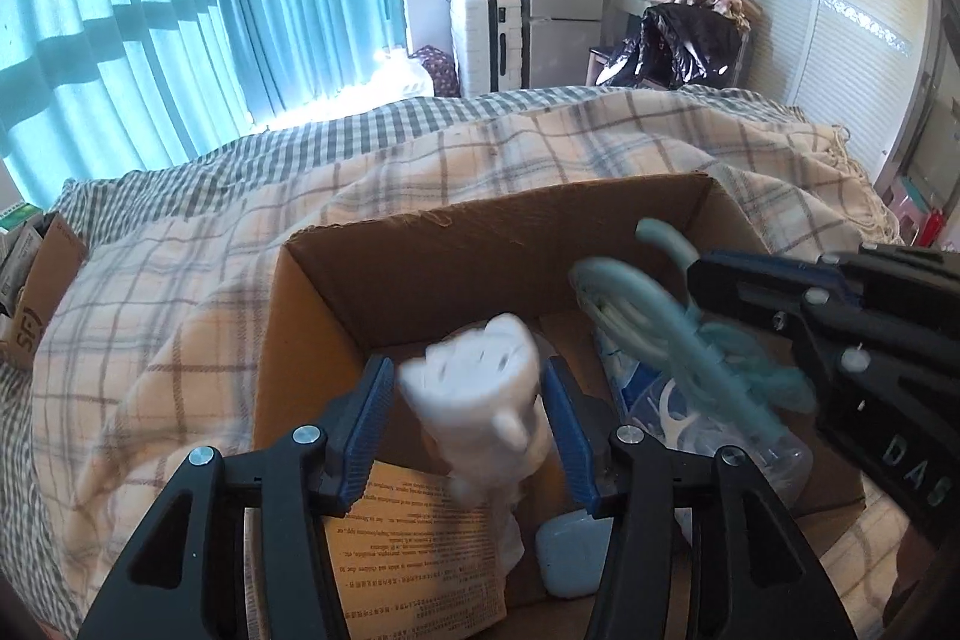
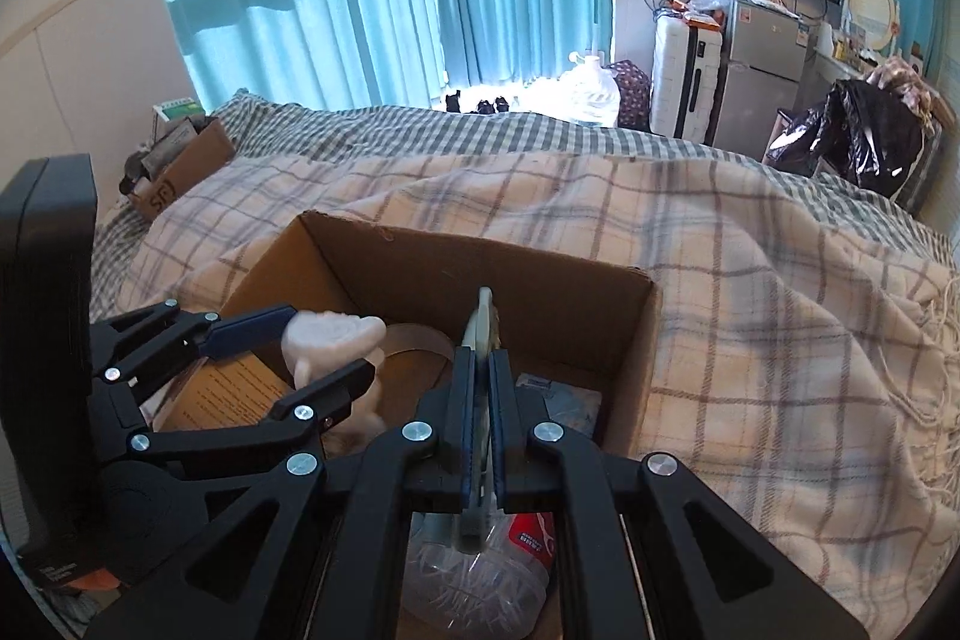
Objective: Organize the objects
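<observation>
Two hand-held grippers reach over an open cardboard box (image 1: 336, 292) that sits on a plaid blanket (image 1: 180, 280) spread across a bed. The left gripper (image 1: 468, 400) points forward and down into the box, its blue-padded jaws spread wide on either side of a white cat-shaped figurine (image 1: 474, 400). The figurine appears blurred in the left wrist view, and whether the pads touch it cannot be told. From the right wrist view the same figurine (image 2: 333, 334) shows between the left gripper's (image 2: 300, 346) upper and lower fingers, above the box's left half.

The right gripper (image 2: 478, 400) angles in over the box's near right corner, its jaws drawn narrow and clamped on a thin pale-teal hanger-like piece (image 2: 480, 328) that stands edge-on between the pads. In the left wrist view this teal piece (image 1: 648, 304) curves upward above the box, with the right gripper (image 1: 714, 292) entering from the right edge.

Inside the box lie a printed tan packet (image 1: 414, 550), a pale blue case (image 1: 567, 559) and a clear container of floss picks (image 2: 474, 592).
</observation>
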A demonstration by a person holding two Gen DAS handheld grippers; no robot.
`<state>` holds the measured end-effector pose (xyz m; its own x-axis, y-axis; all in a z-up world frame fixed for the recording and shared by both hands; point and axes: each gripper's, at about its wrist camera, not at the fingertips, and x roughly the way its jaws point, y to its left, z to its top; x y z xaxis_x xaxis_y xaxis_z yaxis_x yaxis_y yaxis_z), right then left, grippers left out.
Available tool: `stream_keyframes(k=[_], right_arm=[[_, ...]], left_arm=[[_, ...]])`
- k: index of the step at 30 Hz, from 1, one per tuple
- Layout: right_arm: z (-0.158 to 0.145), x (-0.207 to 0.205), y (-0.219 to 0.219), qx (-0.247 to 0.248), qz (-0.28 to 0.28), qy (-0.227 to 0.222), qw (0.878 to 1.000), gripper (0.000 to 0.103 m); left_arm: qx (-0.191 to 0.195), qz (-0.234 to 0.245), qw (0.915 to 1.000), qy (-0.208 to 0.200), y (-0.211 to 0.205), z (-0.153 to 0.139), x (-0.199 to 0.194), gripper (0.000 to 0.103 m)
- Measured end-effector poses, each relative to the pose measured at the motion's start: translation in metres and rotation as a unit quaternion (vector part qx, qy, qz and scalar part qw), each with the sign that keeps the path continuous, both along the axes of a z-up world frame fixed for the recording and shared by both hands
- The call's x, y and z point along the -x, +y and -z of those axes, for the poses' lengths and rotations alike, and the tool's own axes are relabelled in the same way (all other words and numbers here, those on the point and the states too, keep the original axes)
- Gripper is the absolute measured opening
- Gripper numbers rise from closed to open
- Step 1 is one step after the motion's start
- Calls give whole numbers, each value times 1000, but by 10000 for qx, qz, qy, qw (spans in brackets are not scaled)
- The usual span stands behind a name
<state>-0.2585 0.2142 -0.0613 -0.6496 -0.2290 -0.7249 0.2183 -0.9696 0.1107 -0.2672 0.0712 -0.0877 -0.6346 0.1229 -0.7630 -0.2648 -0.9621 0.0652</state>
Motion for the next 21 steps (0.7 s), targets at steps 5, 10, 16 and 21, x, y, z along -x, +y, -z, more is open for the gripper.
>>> stream_keyframes(k=[5,10,16,21], right_arm=[[-22,-12,3,-71,103,250,9996,4],[-56,-36,9,-100,287,458,9985,35],[-117,-79,11,-326,567,1000,9928,58],[-173,-124,9,-407,764,1426,9860,70]], left_arm=[[-146,-41,9999,31,-3,-13,-9,76],[-429,-194,9986,258,-13,-49,-25,81],[-758,-254,9935,813,-26,-110,-60,95],[-806,-185,9882,1288,-30,-163,-94,99]])
